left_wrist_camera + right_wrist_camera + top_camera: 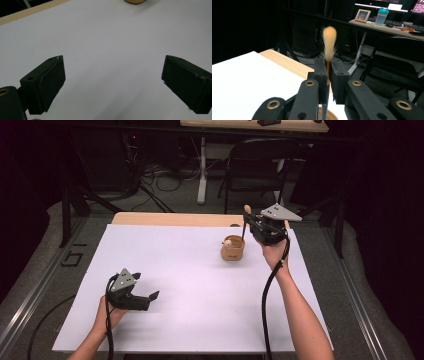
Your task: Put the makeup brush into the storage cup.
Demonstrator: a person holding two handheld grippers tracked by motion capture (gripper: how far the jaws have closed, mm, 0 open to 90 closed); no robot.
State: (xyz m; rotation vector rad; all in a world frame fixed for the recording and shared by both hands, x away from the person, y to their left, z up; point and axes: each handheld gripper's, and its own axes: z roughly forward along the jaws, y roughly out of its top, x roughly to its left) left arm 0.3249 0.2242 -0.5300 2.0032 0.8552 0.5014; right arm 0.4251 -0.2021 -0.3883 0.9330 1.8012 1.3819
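**Brush pinched near its bristle end, over the cup**

The right gripper (327, 71) has its jaws drawn almost together on a brush (329, 42), clamping the orange collar just below the bristles. The tuft stands straight up past the jaw tips; the thin handle runs down between the jaws towards the tan cup (233, 248), whose rim shows directly beneath them in the right gripper view. From the high view the handle seems to reach down to the cup, beside a small pale round thing inside it; whether the handle end touches anything I cannot tell.

The brush looks very light, with a stiff, slim, probably smooth handle that could pivot or slide in a loose pinch. The bristles are soft and would splay if squeezed, so the collar is the sensible hold. The cup looks small and light, likely to tip if the handle levers against its wall.

The left gripper (131, 292) rests low over the white sheet (175, 285), jaws spread wide with nothing between them, the cup well beyond their tips.
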